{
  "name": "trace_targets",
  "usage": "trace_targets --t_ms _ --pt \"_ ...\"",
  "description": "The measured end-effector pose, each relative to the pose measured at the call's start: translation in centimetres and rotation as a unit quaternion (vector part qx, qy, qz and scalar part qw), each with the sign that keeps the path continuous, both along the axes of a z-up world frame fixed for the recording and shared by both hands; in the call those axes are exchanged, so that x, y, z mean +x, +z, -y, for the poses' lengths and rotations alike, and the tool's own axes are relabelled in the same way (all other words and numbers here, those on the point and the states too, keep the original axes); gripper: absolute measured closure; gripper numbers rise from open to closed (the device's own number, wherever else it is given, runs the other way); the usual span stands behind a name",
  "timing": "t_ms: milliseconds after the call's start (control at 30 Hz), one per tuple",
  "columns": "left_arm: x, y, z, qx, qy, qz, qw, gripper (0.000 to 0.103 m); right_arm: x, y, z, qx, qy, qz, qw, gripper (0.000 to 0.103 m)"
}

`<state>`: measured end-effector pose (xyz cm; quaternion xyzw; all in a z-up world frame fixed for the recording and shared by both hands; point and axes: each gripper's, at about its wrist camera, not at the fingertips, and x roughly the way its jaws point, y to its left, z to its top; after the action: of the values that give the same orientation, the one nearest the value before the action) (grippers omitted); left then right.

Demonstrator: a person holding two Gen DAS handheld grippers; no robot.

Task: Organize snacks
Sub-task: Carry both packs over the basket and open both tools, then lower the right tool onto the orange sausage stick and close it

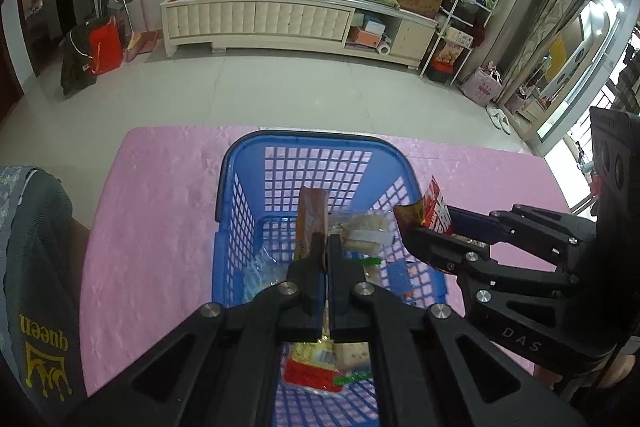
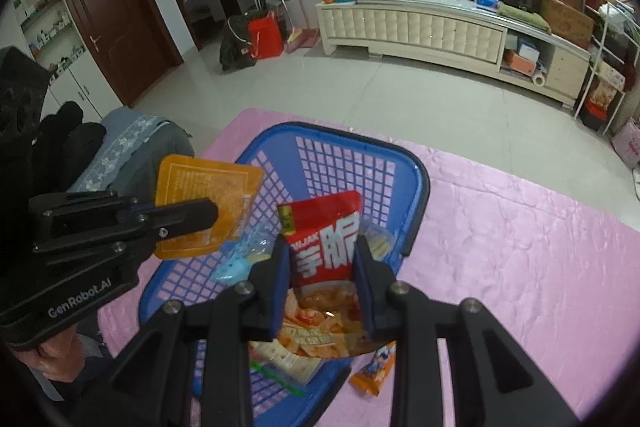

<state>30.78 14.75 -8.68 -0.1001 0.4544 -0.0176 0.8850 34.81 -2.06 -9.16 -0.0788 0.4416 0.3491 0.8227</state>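
Observation:
A blue plastic basket (image 1: 240, 187) stands on the pink tablecloth (image 1: 152, 211) and holds several wrapped snacks (image 1: 360, 231). My left gripper (image 1: 326, 243) is shut on a flat orange snack packet (image 1: 312, 215), held edge-on above the basket; the right wrist view shows the packet's face (image 2: 200, 195). My right gripper (image 2: 322, 259) is shut on a red chip bag (image 2: 326, 227), held over the basket's (image 2: 416, 187) right side. The right gripper also shows in the left wrist view (image 1: 436, 227) with the red bag (image 1: 434, 207).
A small orange snack packet (image 2: 374, 371) lies on the pink cloth (image 2: 520, 267) by the basket's near right corner. A person's sleeve (image 1: 36, 267) is at the table's left edge. Beyond the table are a tiled floor and a long white cabinet (image 1: 280, 19).

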Motion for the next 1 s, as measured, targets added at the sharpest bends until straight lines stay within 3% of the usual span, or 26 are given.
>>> trace_targets --t_ms 333,433,533,667,733,1000 --pt "2.3 -2.3 -0.9 0.007 -0.005 -0.004 1.0000 0.100 2.2 -1.7 -2.6 -0.033 0.032 0.011 0.999 0.068" --pt "2.1 -2.3 -1.0 0.017 -0.005 -0.003 0.9998 0.076 2.3 -1.8 -3.2 -0.040 0.037 0.015 0.998 0.063" --pt "1.4 -1.7 -1.5 0.025 0.004 0.006 0.9997 0.066 2.3 -1.9 -3.2 -0.037 0.040 -0.005 0.998 0.054" --pt "0.1 -0.7 -2.0 0.033 0.013 0.011 0.9993 0.045 1.8 -0.9 -1.5 -0.029 0.018 0.000 0.999 0.025" --pt "-0.5 -0.3 -2.0 0.035 0.016 0.015 0.9992 0.045 1.6 -0.3 -0.7 -0.018 0.008 -0.005 1.000 0.020" --pt "-3.4 1.4 -0.7 0.045 0.016 0.028 0.9984 0.035 -0.1 2.0 3.0 -0.014 -0.036 -0.012 0.999 0.018"
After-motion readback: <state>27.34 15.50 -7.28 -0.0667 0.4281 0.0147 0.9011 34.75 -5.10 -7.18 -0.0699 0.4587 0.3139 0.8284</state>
